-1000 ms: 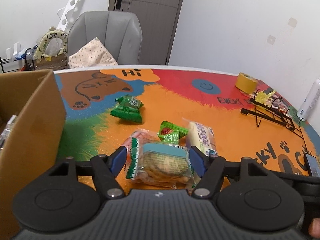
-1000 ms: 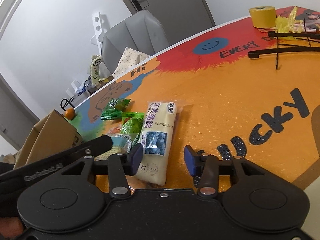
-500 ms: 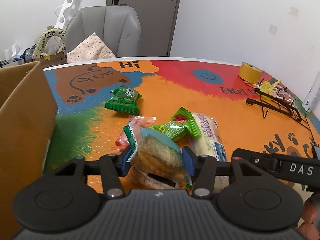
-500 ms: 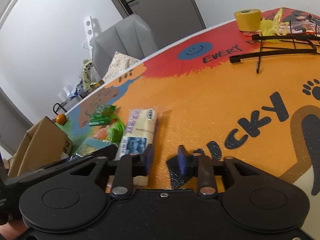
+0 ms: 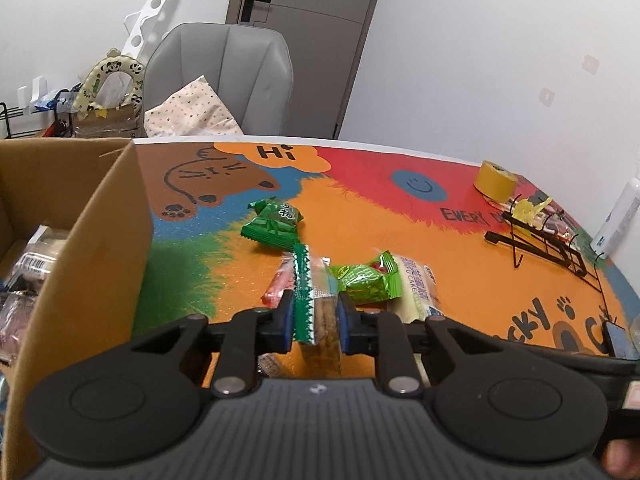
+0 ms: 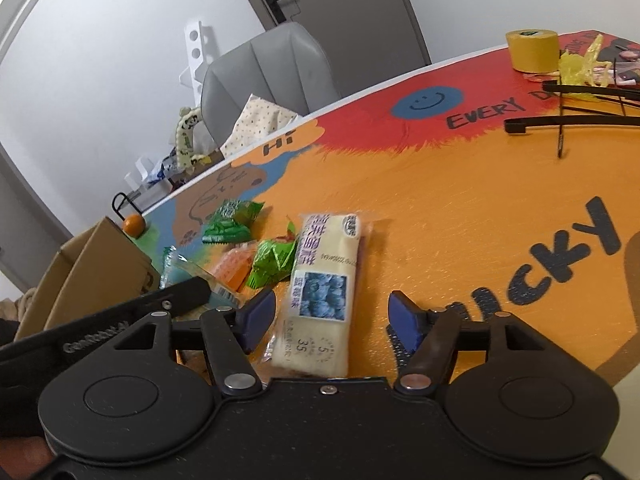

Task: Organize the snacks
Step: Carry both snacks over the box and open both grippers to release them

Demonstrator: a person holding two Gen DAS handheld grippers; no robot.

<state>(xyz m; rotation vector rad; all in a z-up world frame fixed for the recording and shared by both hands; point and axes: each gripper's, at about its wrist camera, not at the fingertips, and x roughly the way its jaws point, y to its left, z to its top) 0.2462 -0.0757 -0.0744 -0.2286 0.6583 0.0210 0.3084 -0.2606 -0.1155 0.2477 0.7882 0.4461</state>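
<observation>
A: Left gripper (image 5: 313, 318)?
B: Clamped tight, blue pads squeezing a clear-wrapped snack (image 5: 318, 320) with a green zigzag edge, packet standing on edge between them. Pointing forward and down

A: Right gripper (image 6: 332, 318)?
B: Jaws opening, blue pads well apart, tilted forward and down too. A cream cake packet (image 6: 320, 292) lies between the pads, neither pad touching it

A: Any hands visible?
B: Bit of a finger (image 5: 620, 458) at the lower right corner of the left wrist view, bit of another (image 6: 24, 456) at the lower left of the right wrist view. Left gripper's black finger arm also shows there, just left of the right one
</observation>
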